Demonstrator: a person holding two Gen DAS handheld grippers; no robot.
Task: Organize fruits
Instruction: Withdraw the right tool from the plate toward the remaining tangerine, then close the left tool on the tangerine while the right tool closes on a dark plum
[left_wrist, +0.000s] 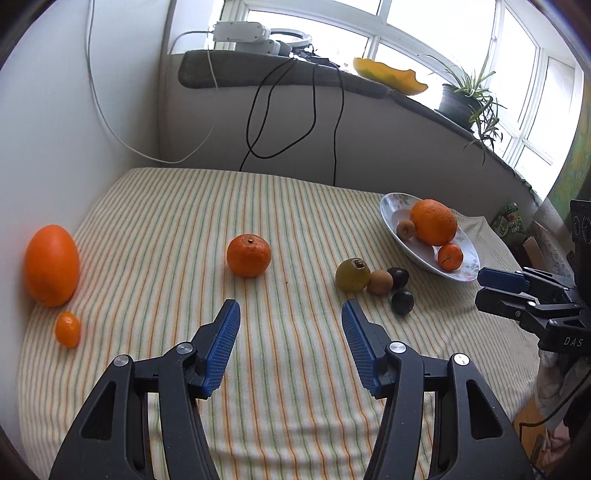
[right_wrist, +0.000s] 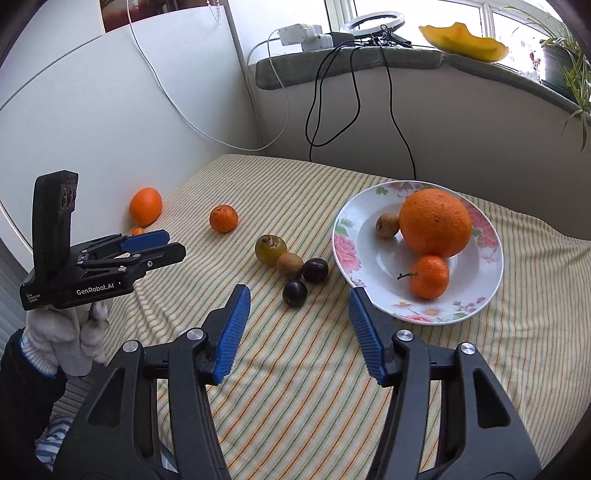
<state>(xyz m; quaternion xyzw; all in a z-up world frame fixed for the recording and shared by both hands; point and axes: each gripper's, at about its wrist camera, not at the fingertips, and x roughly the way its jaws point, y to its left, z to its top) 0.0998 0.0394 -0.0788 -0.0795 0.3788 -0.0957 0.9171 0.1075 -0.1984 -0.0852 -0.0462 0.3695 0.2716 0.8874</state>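
The striped cloth (right_wrist: 295, 369) covers the whole work surface and carries every fruit. Next in size, the flowered plate (right_wrist: 487, 280) sits at the right side of the cloth, near the wall under the windowsill; it holds a large orange (right_wrist: 435, 223), a small brown fruit (right_wrist: 387, 225) touching the orange's left side, and a stemmed mandarin (right_wrist: 428, 277) just in front of the orange. Left gripper (left_wrist: 290, 317): jaws apart, nothing between the blue pads, tips hovering over bare cloth in front of a loose mandarin (left_wrist: 248, 255). Right gripper (right_wrist: 299, 306): jaws likewise apart and empty, its right fingertip close to the plate's near rim; whether it touches the rim cannot be told. A gloved hand (right_wrist: 64, 336) grips the left gripper's handle in the right wrist view. At the far left of the cloth, against the wall, stands an egg-shaped orange (left_wrist: 51, 265), with a kumquat (left_wrist: 68, 329) just in front of it. Between the loose mandarin and the plate lies a tight cluster: a yellow-green fruit (left_wrist: 352, 275), a brown kiwi-like fruit (left_wrist: 380, 282) touching it, and two dark plums (left_wrist: 398, 277) (left_wrist: 402, 301) beside that, none of them on the plate.
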